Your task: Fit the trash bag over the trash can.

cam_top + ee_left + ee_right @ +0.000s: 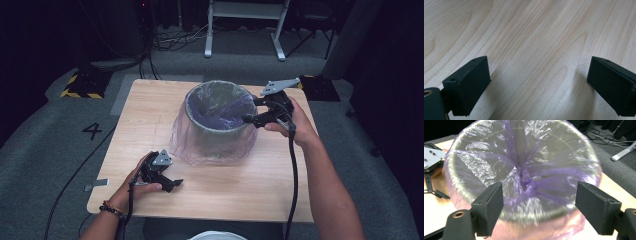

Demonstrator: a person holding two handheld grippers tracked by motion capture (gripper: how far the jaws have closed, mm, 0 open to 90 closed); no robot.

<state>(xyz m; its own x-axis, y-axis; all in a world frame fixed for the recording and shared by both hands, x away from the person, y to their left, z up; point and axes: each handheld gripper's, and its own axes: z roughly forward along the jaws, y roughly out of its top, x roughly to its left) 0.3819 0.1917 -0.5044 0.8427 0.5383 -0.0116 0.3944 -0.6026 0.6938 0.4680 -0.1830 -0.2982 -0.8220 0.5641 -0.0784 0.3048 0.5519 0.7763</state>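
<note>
A round grey bin (pixel 220 131) stands in the middle of the wooden table (pixel 150 120). A thin purple plastic bag (pixel 186 148) lines it and is folded over the rim, hanging down the outside to the tabletop. My right gripper (pixel 251 110) is at the bin's right rim, open, pointing left over the opening. In the right gripper view the lined bin (pixel 524 170) lies beyond the wide-apart jaws of my right gripper (pixel 539 207), with nothing pinched. My left gripper (pixel 172 185) rests low at the table's front left, open. In its own view my left gripper (pixel 539 85) spans bare wood (pixel 531 37).
Grey carpet surrounds the table, with a taped "4" (pixel 92 130) to the left. A yellow-and-black striped base (pixel 82 86) and cables sit at the back left, and a white frame's legs (pixel 245 30) at the back. Bare tabletop lies left of and in front of the bin.
</note>
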